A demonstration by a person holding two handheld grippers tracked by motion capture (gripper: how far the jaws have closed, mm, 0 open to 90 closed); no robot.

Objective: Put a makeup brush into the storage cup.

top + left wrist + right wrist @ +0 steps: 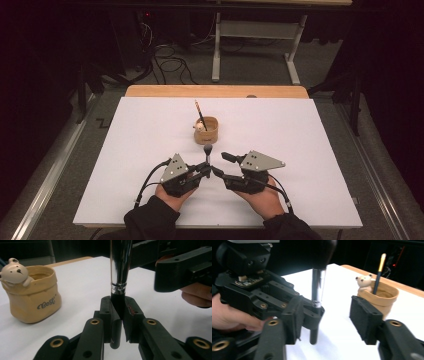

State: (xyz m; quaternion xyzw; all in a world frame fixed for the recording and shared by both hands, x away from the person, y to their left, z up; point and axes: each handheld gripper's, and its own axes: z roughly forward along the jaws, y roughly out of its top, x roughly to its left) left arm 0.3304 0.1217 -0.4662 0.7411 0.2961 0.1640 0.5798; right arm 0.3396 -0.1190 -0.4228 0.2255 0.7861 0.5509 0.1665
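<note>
A make-up brush [208, 151] with a black handle and silver ferrule [120, 270] stands upright, bristles up. My left gripper [206, 169] is shut on its handle; the pads [131, 312] press both sides. In the right gripper view the brush [317, 290] sits between my right gripper's [329, 320] jaws, which stand wide apart and touch nothing. That right gripper [223, 165] is just right of the brush. Behind stands a tan cup [206, 131] with a small bear figure [15, 272] on its rim and a thin gold-tipped brush [378, 272] leaning inside.
A white sheet [300, 150] covers the table, with a wooden edge [215, 91] at the far side. Cables [170, 62] and a white table frame [255, 30] lie on the floor beyond. The person's hands hold both grippers near the front middle.
</note>
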